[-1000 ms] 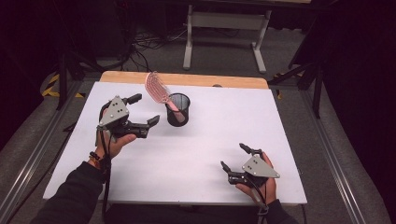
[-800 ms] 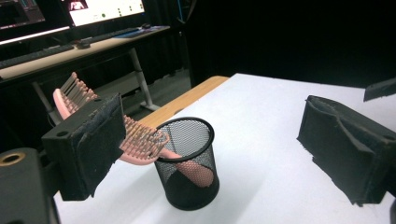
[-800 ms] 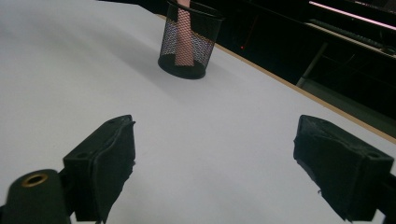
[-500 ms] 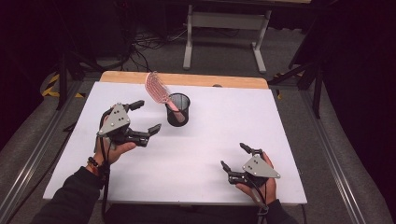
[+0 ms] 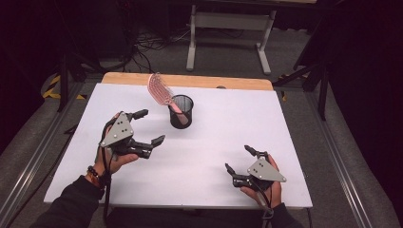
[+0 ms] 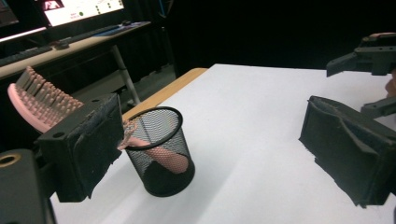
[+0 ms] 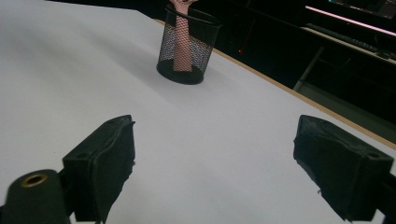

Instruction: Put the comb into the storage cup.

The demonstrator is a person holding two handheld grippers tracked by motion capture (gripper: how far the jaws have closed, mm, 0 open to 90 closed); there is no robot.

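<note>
A black mesh cup point(image 5: 181, 111) stands upright on the white table point(image 5: 228, 128), left of centre toward the back. A pink hairbrush point(image 5: 158, 88) stands in it handle down, its bristled head leaning out to the left. The cup point(image 6: 161, 151) and brush point(image 6: 32, 99) also show in the left gripper view, and the cup point(image 7: 187, 44) in the right gripper view. My left gripper point(image 5: 146, 127) hangs open just left of the cup, with nothing between its jaws. My right gripper point(image 5: 239, 159) rests open near the front right of the table, empty.
A wooden strip point(image 5: 209, 81) edges the table's far side. A white-legged desk frame point(image 5: 228, 28) and cables lie on the floor beyond. Dark stands flank the table. The right gripper's jaws point(image 6: 359, 56) appear at the far right of the left gripper view.
My left gripper has drawn back from the cup toward the table's front and left, still open. The right gripper, cup and brush have stayed put.
</note>
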